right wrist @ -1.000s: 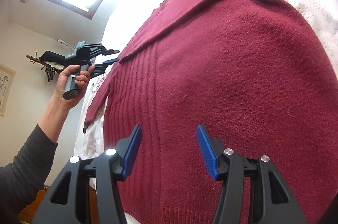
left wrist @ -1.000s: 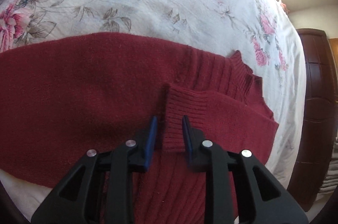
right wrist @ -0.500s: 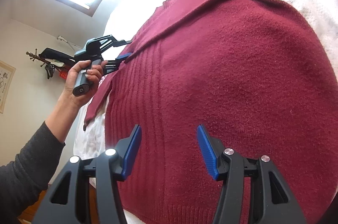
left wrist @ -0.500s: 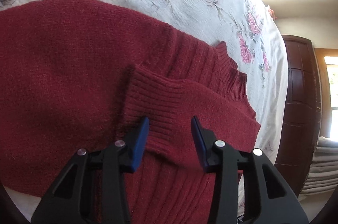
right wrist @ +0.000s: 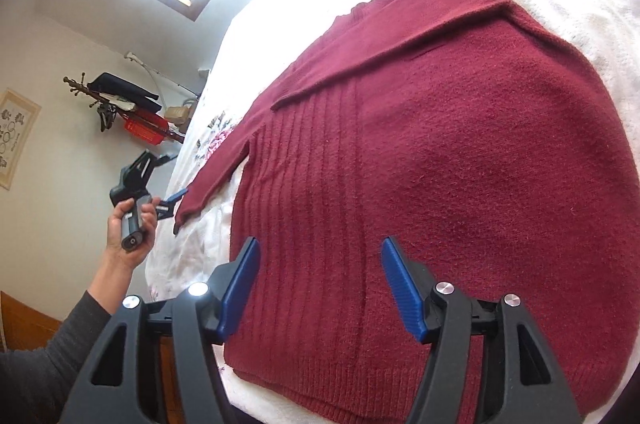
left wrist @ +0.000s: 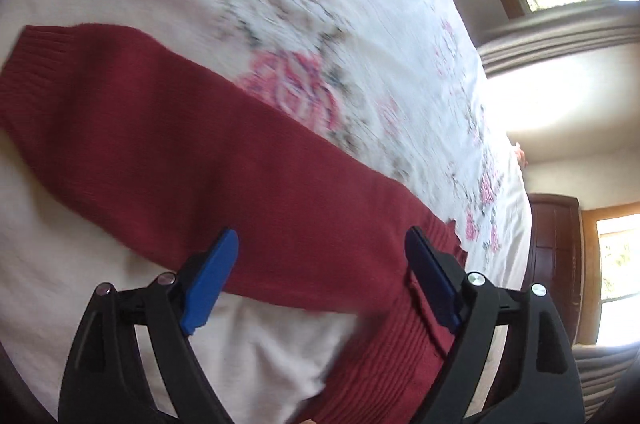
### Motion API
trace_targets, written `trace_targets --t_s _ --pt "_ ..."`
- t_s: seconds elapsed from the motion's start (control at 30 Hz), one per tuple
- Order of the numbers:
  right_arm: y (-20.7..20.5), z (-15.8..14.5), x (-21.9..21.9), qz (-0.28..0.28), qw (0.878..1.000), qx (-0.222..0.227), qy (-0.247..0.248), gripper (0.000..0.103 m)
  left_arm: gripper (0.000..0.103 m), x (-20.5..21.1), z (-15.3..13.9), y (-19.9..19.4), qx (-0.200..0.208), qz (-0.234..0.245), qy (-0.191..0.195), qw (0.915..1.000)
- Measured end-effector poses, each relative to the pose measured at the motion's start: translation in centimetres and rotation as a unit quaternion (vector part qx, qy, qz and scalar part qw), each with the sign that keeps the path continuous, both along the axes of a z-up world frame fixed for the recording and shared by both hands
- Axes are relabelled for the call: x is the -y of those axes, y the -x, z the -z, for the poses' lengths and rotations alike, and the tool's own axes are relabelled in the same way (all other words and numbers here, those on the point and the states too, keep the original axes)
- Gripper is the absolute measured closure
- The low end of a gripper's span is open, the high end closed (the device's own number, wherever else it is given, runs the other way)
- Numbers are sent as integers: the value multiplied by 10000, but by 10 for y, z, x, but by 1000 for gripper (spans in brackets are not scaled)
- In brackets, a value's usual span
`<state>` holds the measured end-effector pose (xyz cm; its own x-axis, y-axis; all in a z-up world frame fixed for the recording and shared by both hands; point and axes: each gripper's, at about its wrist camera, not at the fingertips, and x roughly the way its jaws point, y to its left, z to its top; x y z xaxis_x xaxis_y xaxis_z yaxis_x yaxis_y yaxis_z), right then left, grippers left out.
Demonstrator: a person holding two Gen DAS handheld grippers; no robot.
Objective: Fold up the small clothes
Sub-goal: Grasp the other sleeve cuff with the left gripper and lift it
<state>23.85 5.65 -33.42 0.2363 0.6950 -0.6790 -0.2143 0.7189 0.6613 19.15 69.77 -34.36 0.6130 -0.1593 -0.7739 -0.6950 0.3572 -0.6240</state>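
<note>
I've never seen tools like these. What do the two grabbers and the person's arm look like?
Each gripper, left and right, has black plastic triangular-cutout arms, silver pivot bolts and ribbed blue finger pads. The person's hand grips a grey handle; the sleeve is dark grey.

Dark red knit sweater [right wrist: 460,160] lies flat, one sleeve [left wrist: 192,152] outstretched.

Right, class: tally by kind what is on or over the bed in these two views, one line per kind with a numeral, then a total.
Red sweaters: 1, the red sweater
Floral bedspreads: 1, the floral bedspread
Hand-held grippers: 2, the left hand-held gripper and the right hand-held gripper, both open
Total: 4
</note>
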Motion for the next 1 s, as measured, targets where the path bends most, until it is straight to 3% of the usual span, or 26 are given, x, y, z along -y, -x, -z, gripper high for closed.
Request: trace_targets --t_s 0.17,0.3,0.43,0.47,0.53,0.57,0.63,0.8,0.9,1.0 --pt "1 1 -20 -178 9998 -36 38 38 18 -64 15 86 -101 -1106 273 9934" --pt "1 4 -31 -249 9996 -70 58 38 19 -84 36 102 -146 -1507 450 9874" --pt "2 1 -32 -284 9995 -23 119 38 21 -92 30 95 -159 -1636 1 9864" --pt "2 1 -31 -279 9995 -19 154 38 29 -94 28 93 -261 -1646 -93 9860" --pt "1 3 -27 -239 9995 -52 204 38 58 -99 28 92 -455 -1551 -132 9868" --pt "1 4 -25 -202 9995 -75 218 38 84 -100 30 92 -489 -1487 -65 9877" --pt "0 5 -22 -136 9996 -112 213 38 87 -99 27 93 -459 -1532 -63 9871" --pt "1 -7 -14 -64 9997 1 220 38 89 -92 -26 82 147 -1402 -339 9894" --pt "2 -16 -9 -3 9997 74 243 38 89 -66 -84 48 539 -818 -812 9919" --pt "2 -24 -2 103 9996 103 246 37 89 -23 -143 9 940 -156 -1314 9867"
